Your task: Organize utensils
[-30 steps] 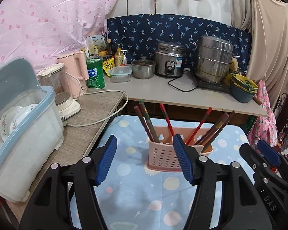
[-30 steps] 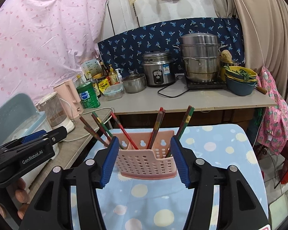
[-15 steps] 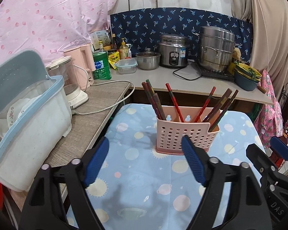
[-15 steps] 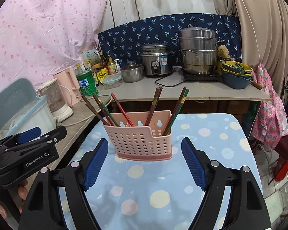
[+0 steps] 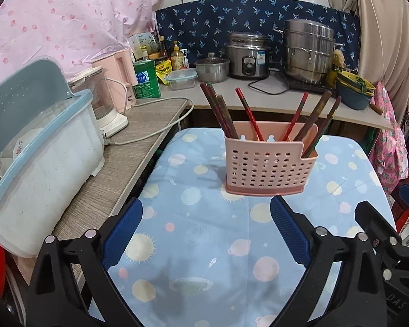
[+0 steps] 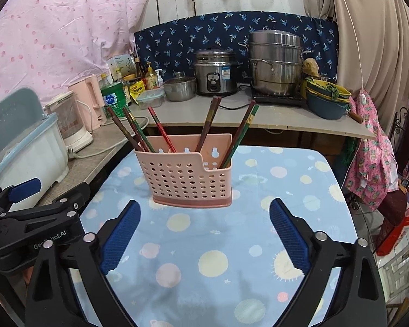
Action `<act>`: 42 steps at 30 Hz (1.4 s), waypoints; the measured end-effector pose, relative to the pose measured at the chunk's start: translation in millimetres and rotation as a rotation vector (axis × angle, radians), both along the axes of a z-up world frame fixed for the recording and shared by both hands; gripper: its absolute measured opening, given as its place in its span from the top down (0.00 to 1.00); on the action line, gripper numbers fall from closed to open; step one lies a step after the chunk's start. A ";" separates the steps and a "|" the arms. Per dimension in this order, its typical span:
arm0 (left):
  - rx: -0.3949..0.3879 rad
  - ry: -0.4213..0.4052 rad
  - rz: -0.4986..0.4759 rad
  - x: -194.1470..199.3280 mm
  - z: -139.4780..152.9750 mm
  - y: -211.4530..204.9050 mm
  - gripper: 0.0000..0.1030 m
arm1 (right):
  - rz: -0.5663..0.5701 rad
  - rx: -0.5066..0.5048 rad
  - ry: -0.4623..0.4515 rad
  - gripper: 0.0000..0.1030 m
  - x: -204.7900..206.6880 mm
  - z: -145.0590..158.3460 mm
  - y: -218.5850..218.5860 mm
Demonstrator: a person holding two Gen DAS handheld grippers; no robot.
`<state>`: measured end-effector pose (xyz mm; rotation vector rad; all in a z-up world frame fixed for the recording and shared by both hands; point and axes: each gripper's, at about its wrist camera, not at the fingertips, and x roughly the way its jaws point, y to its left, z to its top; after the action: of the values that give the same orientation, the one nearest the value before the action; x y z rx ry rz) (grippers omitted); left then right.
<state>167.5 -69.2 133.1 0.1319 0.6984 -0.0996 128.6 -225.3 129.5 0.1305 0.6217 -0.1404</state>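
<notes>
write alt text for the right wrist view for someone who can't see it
A pink perforated utensil holder with chopsticks leaning out stands on a table under a blue planet-print tablecloth. In front of it the right claw is opening, nothing between its blue pads. Behind, a counter holds a rice cooker and stacked steel pots.

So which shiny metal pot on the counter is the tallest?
The stacked steamer pot on the right end. It has tiers and rises above the rice cooker and the small lidded pot beside it.
</notes>
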 end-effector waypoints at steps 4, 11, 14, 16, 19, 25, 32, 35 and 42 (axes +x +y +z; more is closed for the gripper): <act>-0.002 0.023 0.007 0.0 -7.7 1.4 0.12 | -0.008 -0.008 0.017 0.07 -0.9 -6.9 -0.9; -0.012 0.061 0.026 0.0 -18.2 5.8 0.11 | -0.003 -0.016 0.063 0.07 0.5 -18.0 0.5; -0.012 0.077 0.033 0.8 -22.4 7.2 0.11 | -0.005 -0.017 0.074 0.07 0.5 -22.1 1.5; -0.013 0.086 0.037 0.9 -25.1 8.4 0.11 | -0.006 -0.018 0.081 0.07 0.4 -24.2 2.7; -0.013 0.092 0.042 0.6 -28.0 9.7 0.11 | -0.006 -0.019 0.091 0.07 0.9 -27.4 4.2; -0.008 0.094 0.050 2.5 -31.6 13.3 0.11 | -0.004 -0.018 0.102 0.07 4.5 -30.9 6.3; -0.010 0.096 0.047 5.1 -33.0 13.0 0.11 | -0.014 -0.025 0.102 0.07 6.3 -31.7 6.0; -0.007 0.096 0.041 5.5 -33.8 11.1 0.11 | -0.019 -0.022 0.104 0.07 7.8 -32.9 4.3; -0.008 0.095 0.039 6.7 -34.3 9.3 0.11 | -0.018 -0.017 0.108 0.07 10.0 -36.0 2.8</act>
<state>174.2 -59.9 98.9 0.1066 0.7954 -0.0714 138.6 -222.4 93.5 0.1130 0.7268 -0.1709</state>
